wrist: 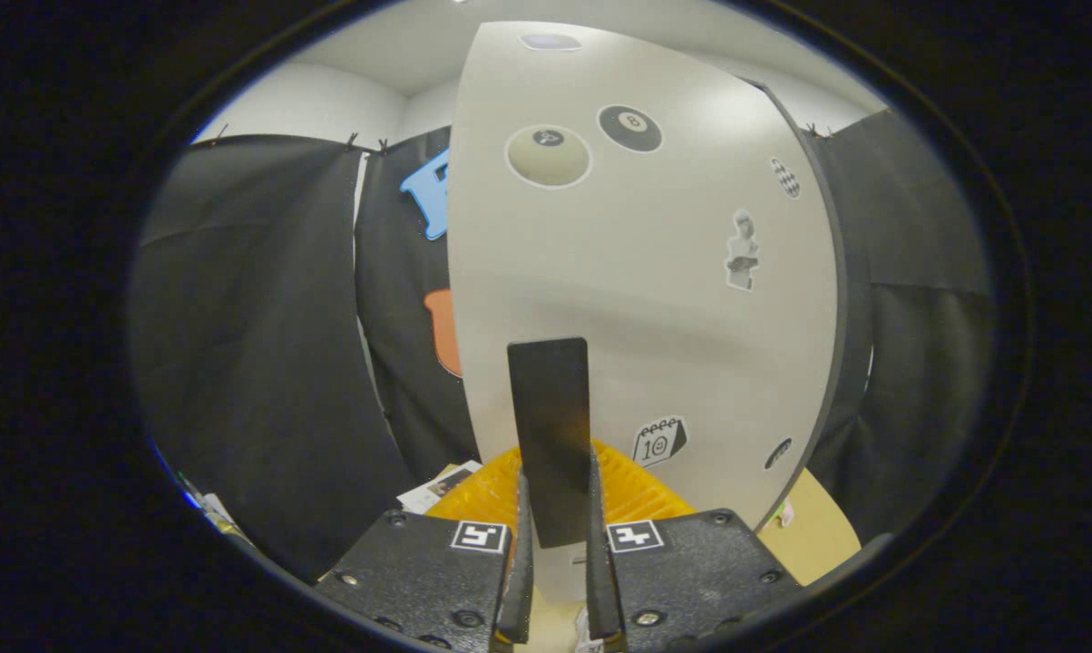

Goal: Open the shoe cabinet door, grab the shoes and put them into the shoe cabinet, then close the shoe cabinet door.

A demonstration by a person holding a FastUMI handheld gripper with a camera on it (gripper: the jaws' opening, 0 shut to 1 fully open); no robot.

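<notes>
Gripper (560, 544) fingers are pinching the dark flat handle (550, 435) standing off the pale shoe cabinet door (655, 299) just ahead, a stiff, light-looking panel best worked by that rigid tab, above something yellow (637, 490).

Smooth matt door (655, 299), glossy handle (550, 435)
</notes>
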